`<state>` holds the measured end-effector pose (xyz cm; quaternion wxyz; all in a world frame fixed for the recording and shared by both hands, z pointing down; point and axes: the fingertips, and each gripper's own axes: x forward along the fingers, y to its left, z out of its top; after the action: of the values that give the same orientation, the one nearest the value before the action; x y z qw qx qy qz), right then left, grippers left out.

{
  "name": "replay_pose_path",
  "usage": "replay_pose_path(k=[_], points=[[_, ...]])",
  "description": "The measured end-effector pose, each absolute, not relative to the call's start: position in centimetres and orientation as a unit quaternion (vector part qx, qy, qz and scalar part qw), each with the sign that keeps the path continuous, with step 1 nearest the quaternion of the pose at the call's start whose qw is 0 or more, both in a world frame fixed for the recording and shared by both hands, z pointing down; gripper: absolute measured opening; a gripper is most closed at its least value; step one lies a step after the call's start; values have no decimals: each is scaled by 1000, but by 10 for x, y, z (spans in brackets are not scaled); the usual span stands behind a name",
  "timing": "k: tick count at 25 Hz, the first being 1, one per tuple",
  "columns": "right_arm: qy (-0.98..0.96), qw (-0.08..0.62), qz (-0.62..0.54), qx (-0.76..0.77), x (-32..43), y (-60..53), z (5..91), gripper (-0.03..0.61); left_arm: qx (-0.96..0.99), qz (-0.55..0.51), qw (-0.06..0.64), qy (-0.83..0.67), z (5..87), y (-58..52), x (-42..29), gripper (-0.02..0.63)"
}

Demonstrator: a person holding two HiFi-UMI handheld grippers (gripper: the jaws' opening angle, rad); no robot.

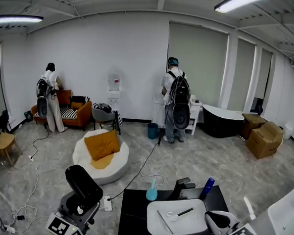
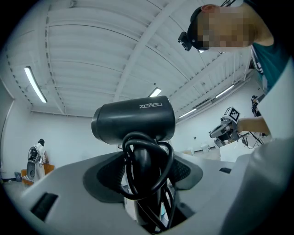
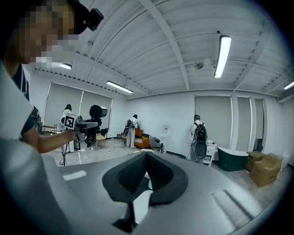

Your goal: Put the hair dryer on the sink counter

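Note:
The black hair dryer [image 1: 83, 184] stands upright in my left gripper [image 1: 79, 208] at the lower left of the head view, left of the counter and off it. In the left gripper view its barrel [image 2: 133, 120] sits above the jaws, and my left gripper [image 2: 144, 174] is shut on the handle with the cord looped round it. The black sink counter [image 1: 131, 214] carries a white basin [image 1: 153, 226] and a dark faucet [image 1: 182, 185]. My right gripper [image 1: 212, 217] hovers over the counter's right end; seen from its own camera, this right gripper [image 3: 147, 158] has its pads together and nothing between them.
A teal bottle [image 1: 152, 191] and a blue bottle [image 1: 208, 185] stand at the counter's back edge. Two slim tools [image 1: 180, 213] lie in the basin. On the floor are a white pouf with an orange cushion [image 1: 101, 154], cables and a power strip [image 1: 107, 203]. Two people stand at the far wall.

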<state>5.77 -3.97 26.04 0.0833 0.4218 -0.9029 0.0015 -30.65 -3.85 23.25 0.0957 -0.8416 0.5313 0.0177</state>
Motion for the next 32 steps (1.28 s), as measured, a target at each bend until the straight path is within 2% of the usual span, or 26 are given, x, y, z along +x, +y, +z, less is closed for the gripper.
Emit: replay_pose_path(k=[32], points=[[-895,129,121,410,104,-165,437,11,-838,-101,-35,534,481,-231,-264,270]])
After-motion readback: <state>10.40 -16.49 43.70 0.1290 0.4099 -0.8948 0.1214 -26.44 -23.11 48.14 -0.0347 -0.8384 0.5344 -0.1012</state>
